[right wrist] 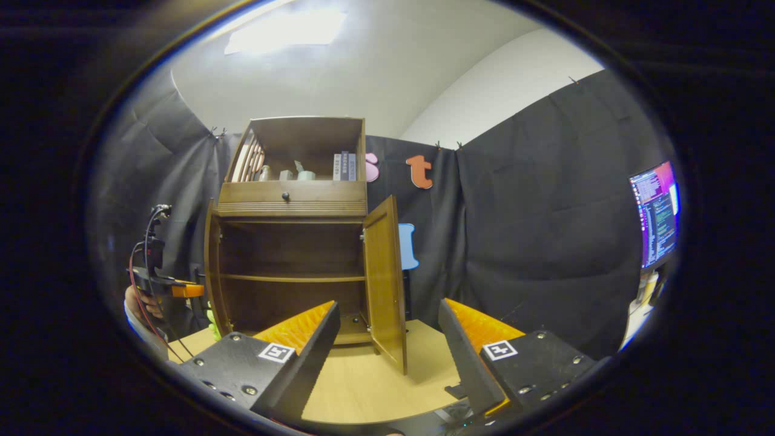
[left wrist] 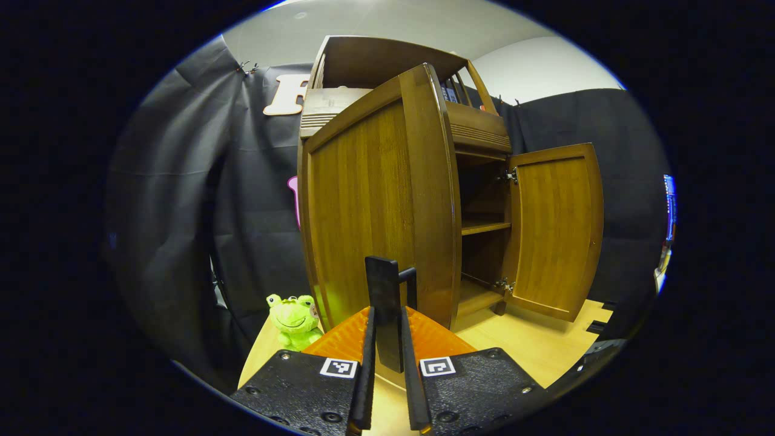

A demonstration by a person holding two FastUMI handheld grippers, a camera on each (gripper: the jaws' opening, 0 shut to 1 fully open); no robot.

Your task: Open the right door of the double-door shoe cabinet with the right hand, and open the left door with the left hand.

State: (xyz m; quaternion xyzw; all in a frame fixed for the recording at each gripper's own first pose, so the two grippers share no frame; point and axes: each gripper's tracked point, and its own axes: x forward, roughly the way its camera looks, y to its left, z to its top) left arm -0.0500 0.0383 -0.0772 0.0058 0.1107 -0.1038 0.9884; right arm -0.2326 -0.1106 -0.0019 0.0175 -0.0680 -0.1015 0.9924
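Observation:
The brown wooden shoe cabinet (left wrist: pixel 478 130) stands on a light wooden table (left wrist: pixel 545 348). Its left door (left wrist: pixel 369 206) is swung far out toward me, and my left gripper (left wrist: pixel 387 312) is shut on that door's dark bar handle (left wrist: pixel 381 278). The right door (left wrist: pixel 554 230) stands wide open, showing the shelf (left wrist: pixel 484 227) inside. In the right gripper view the cabinet (right wrist: pixel 290 200) is farther off, with its right door (right wrist: pixel 384 278) open and its left door (right wrist: pixel 212 272) seen edge-on. My right gripper (right wrist: pixel 387 357) hangs open in front of it, holding nothing.
A green frog plush (left wrist: pixel 295 321) sits on the table by the cabinet's left side. A hand holding the other gripper (right wrist: pixel 157 284), with cables, is at the left of the right gripper view. A lit monitor (right wrist: pixel 657 212) stands at the far right. Small items fill the cabinet's top shelf (right wrist: pixel 303 172).

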